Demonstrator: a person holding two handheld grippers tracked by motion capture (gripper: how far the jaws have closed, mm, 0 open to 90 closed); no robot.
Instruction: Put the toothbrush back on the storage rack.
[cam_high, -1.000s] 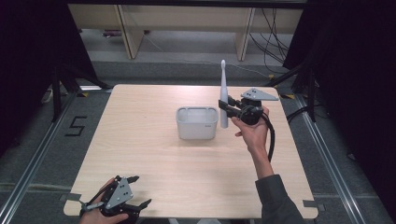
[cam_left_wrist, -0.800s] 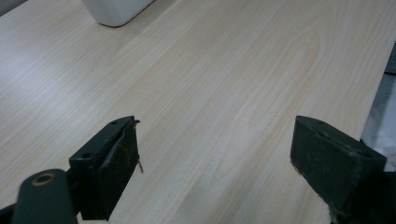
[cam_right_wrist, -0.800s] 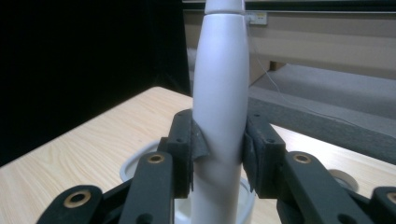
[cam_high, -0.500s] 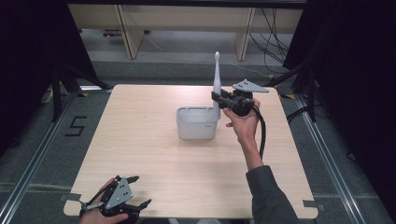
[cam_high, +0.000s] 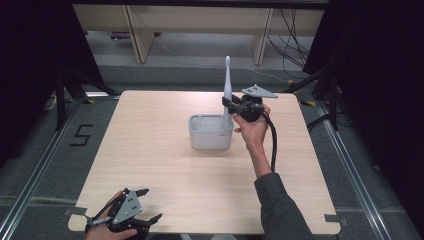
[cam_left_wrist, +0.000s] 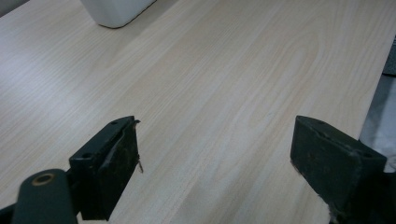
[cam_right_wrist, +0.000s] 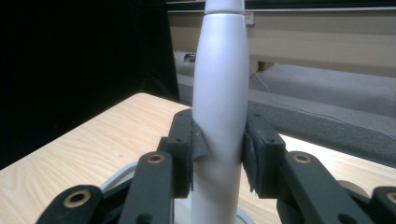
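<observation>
High view: right gripper (cam_high: 229, 105) pinches a smooth white tapered electric toothbrush (cam_high: 227, 90) upright over the white plastic rectangular bin (cam_high: 210, 134), perhaps touching its far-right corner; left gripper (cam_high: 141, 205), well nearer the person, stands spread above pale woodgrain table (cam_high: 150, 150).

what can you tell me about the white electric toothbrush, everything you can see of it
The white electric toothbrush looks like smooth matte plastic: a thick rounded handle tapering up to a thin neck with a small head on top. It stands upright, its lower end inside the right rear corner of the white container. The right gripper is clamped on the handle, a pad pressing it on each side.
</observation>
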